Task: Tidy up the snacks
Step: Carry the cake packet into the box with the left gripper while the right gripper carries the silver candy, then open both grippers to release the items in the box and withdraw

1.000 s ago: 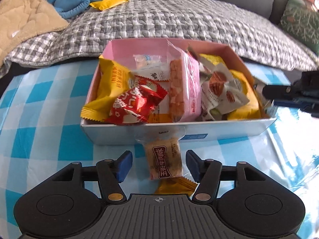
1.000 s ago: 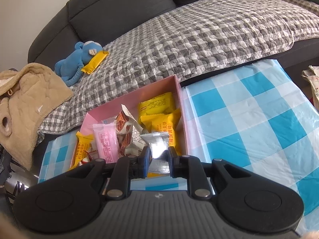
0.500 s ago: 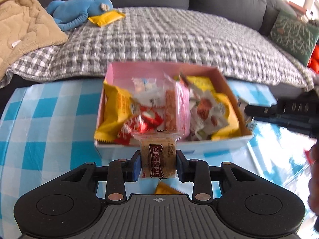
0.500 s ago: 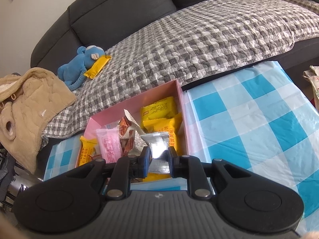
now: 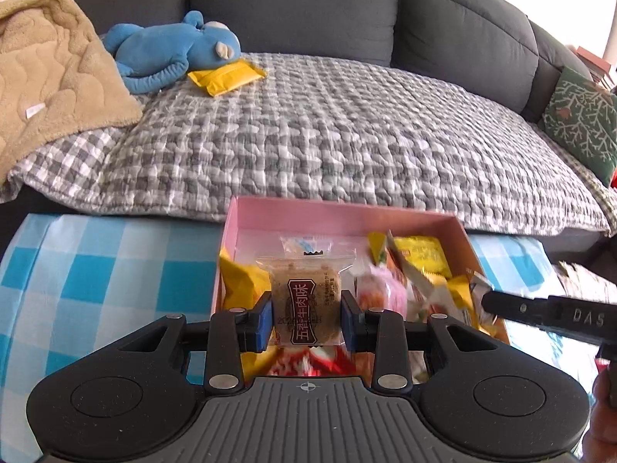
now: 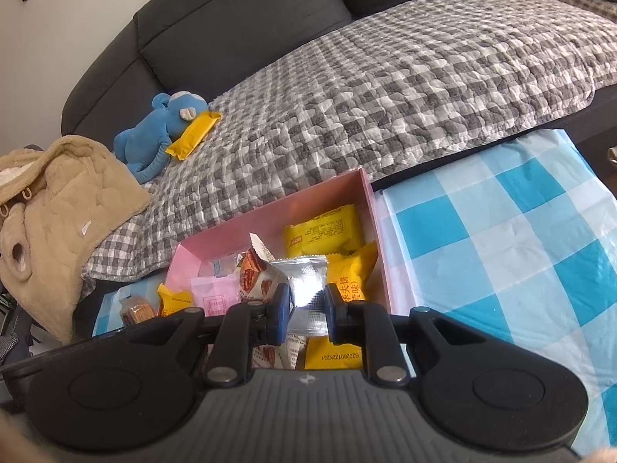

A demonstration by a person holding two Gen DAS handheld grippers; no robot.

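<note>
Each camera sits on a gripper and looks forward and down along its fingers. The left view looks over the near side of the pink box (image 5: 339,216), close up, toward the sofa (image 5: 293,4). The right view looks from the box's right corner. Both show the box, sofa and blue toy (image 6: 158,131).

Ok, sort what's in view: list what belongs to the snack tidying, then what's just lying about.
Part of the job:
- left gripper, shut on brown snack packet
- right gripper, shut on silver packet
- pink box with the packets in it

Lying about:
- blue plush toy
- tan blanket
- green cushion
</note>
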